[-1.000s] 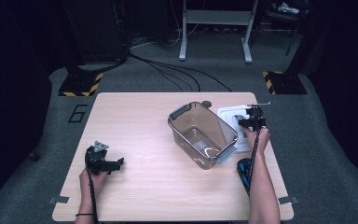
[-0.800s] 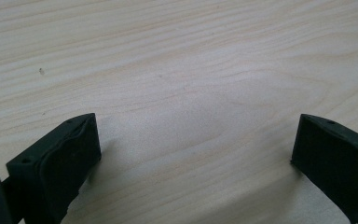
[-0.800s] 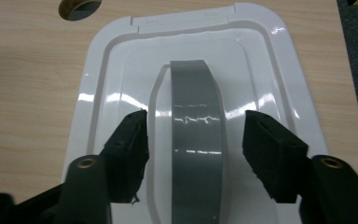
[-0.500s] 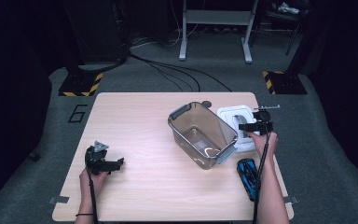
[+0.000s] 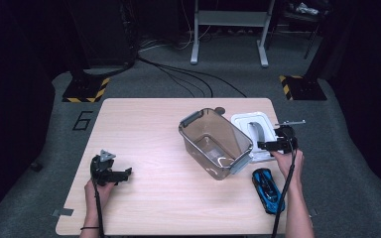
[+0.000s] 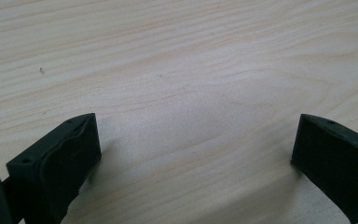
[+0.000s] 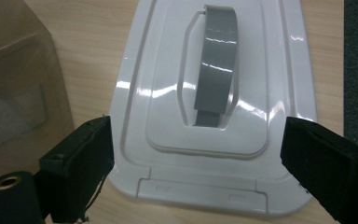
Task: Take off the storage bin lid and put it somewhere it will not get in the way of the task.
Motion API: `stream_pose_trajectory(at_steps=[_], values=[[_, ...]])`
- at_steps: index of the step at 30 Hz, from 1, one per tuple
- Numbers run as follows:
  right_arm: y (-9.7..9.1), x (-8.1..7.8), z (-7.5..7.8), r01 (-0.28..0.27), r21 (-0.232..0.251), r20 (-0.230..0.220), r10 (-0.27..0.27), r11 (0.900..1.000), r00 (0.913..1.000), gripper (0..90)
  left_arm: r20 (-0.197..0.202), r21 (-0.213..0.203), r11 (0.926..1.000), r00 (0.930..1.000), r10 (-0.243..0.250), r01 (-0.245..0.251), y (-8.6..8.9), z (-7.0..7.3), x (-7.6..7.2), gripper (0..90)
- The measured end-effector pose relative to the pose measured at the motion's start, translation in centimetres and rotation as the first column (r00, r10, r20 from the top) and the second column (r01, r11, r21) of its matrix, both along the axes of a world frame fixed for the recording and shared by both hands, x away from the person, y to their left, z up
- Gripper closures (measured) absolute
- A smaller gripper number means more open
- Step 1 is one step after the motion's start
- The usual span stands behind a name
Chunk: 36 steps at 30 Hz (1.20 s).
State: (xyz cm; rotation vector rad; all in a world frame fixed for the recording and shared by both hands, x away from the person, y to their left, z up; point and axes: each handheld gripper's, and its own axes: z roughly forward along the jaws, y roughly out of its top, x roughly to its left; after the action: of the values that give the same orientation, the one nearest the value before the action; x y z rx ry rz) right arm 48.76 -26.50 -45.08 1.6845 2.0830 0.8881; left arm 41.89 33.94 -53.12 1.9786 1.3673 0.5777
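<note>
With its jaws just having opened and nothing between them, the right gripper [image 5: 272, 146] hangs over the near edge of the white lid [image 7: 214, 107], which lies flat on the counter [image 5: 144, 129] touching the right side of the open bin [image 5: 214, 144]. A blue toy car [image 5: 267, 189] lies just in front of that hand. The left gripper [image 5: 114, 173] rests spread and empty, well apart at the counter's left. By the look of it, the lid has just been set aside; next likely comes turning to the car and closing the fingers across its narrow body.
</note>
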Motion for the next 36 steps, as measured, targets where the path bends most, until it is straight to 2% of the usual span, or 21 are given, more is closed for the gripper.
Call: stream_pose_trajectory(at_steps=[9,16,26,32,36], values=[[1.0,-2.3,0.4,-0.038,-0.038,-0.006,0.038,0.9986,0.9993,5.0,0.0,0.0,1.0,1.0,0.0,0.0,0.0,0.0,0.0,1.0],[1.3,-4.2,0.2,-0.066,-0.045,-0.019,0.065,0.9968,0.9977,2.3,0.0,-0.001,1.0,1.0,0.001,-0.001,0.0,0.0,0.0,1.0],[2.3,-6.2,-1.9,-0.114,-0.055,-0.079,0.109,0.992,0.9909,0.0,0.0,-0.001,1.0,1.0,0.001,-0.001,0.0,0.0,0.0,1.0],[3.0,-6.8,-3.3,-0.137,-0.087,-0.12,0.126,0.9867,0.9847,0.0,0.0,0.0,1.0,1.0,0.0,0.0,0.0,0.0,0.0,1.0],[3.3,-6.9,-3.9,-0.144,-0.101,-0.132,0.13,0.9845,0.9827,0.0,0.0,-0.001,1.0,1.0,0.001,-0.001,0.0,0.0,0.0,1.0]])
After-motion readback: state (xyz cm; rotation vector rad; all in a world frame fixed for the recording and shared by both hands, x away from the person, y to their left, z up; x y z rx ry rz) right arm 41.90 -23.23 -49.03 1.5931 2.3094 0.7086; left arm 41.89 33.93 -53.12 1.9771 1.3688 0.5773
